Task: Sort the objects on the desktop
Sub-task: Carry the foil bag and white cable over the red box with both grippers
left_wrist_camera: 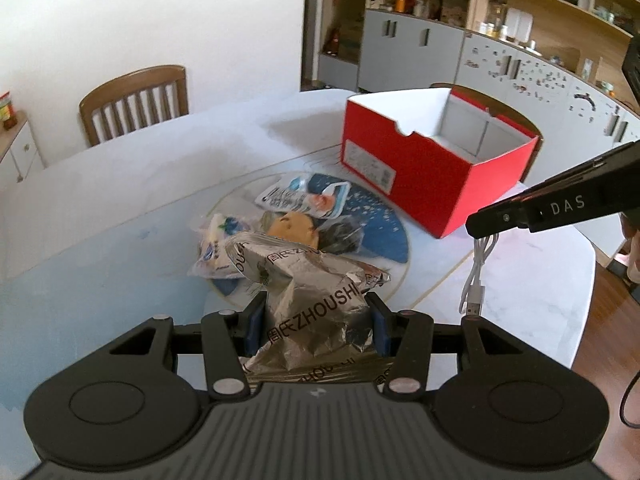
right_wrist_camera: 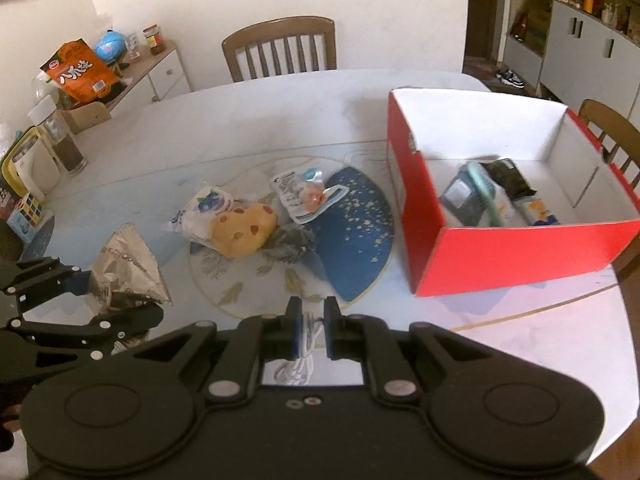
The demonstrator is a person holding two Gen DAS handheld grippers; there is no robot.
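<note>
My left gripper (left_wrist_camera: 318, 320) is shut on a crumpled silver snack bag (left_wrist_camera: 308, 280), held above the table's near side; the bag also shows in the right wrist view (right_wrist_camera: 126, 270). My right gripper (right_wrist_camera: 312, 326) holds a white USB cable (right_wrist_camera: 308, 336) between narrowly spaced jaws; in the left wrist view the cable (left_wrist_camera: 476, 276) hangs down from it. Snacks lie on a round mat (right_wrist_camera: 352, 248): a blueberry packet (right_wrist_camera: 206, 210), a yellow cookie-shaped item (right_wrist_camera: 244, 230), a white-blue pouch (right_wrist_camera: 304, 196), a dark packet (right_wrist_camera: 290, 242). The open red box (right_wrist_camera: 520, 252) holds several items.
Wooden chairs (right_wrist_camera: 280, 46) stand behind the table and behind the box. A side cabinet (right_wrist_camera: 160, 72) at far left carries an orange bag and jars. A kettle, a bottle and a Rubik's cube (right_wrist_camera: 30, 208) stand at the table's left edge.
</note>
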